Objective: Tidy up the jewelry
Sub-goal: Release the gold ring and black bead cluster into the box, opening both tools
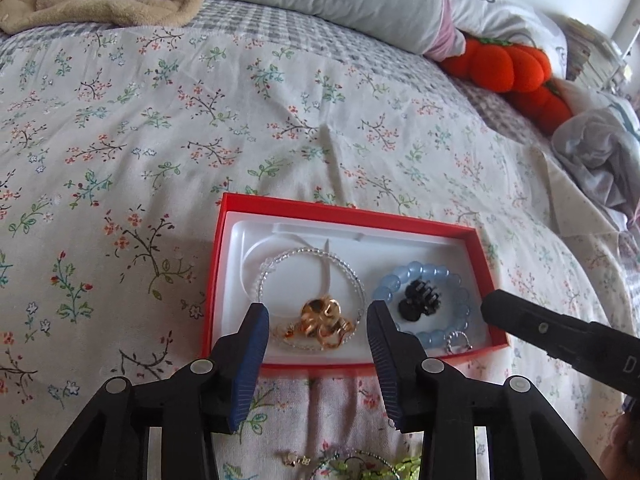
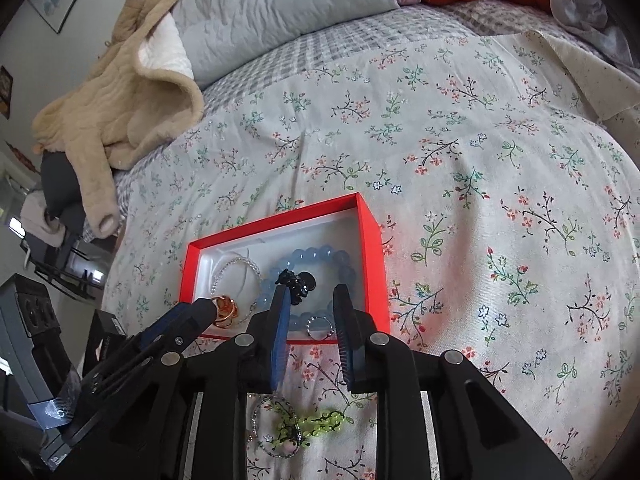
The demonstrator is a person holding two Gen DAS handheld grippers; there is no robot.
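Red cardboard box [image 1: 352, 216] on floral bed already holds blue bead bracelet [image 1: 424, 272]; green bead string [image 2: 324, 420] waits beneath your wide-apart, empty tools, left [image 1: 318, 316], right [image 2: 310, 300] — soft bedding may tip box, snag beads

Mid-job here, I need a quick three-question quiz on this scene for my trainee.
1. True or false: the black hair clip lies inside the blue bracelet.
2. Which claw is open? A left B right C both
3. Fill in: the pieces left outside the red box, like the green beads, lie on the ____.

Key: 1 true; 2 C; 3 bed
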